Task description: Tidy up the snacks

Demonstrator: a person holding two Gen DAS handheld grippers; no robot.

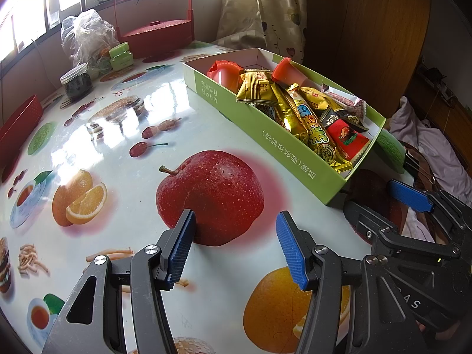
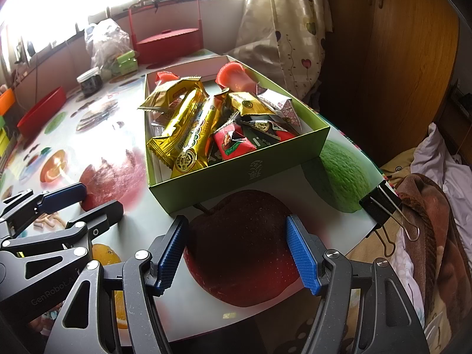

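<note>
A long green cardboard box [image 1: 265, 138] [image 2: 236, 174] lies open on the fruit-print tablecloth. It holds several snacks: gold wrappers [image 1: 256, 88] [image 2: 188, 124], a red packet [image 1: 348, 141] [image 2: 233, 143] and two orange-red jelly cups [image 1: 224, 73] [image 2: 233, 75]. My left gripper [image 1: 236, 244] [image 2: 82, 203] hovers open over a printed red apple, left of the box, with nothing between its fingers. My right gripper [image 2: 237, 250] [image 1: 386, 203] stands open just before the box's near end, also holding nothing.
At the back stand a red handled basket [image 1: 156, 34], a plastic bag [image 1: 85, 32], a dark jar [image 1: 78, 81] and a green container [image 1: 121, 56]. A red tray [image 1: 20, 118] lies at the left. A binder clip [image 2: 383, 206] grips the table's right edge, with bedding beyond.
</note>
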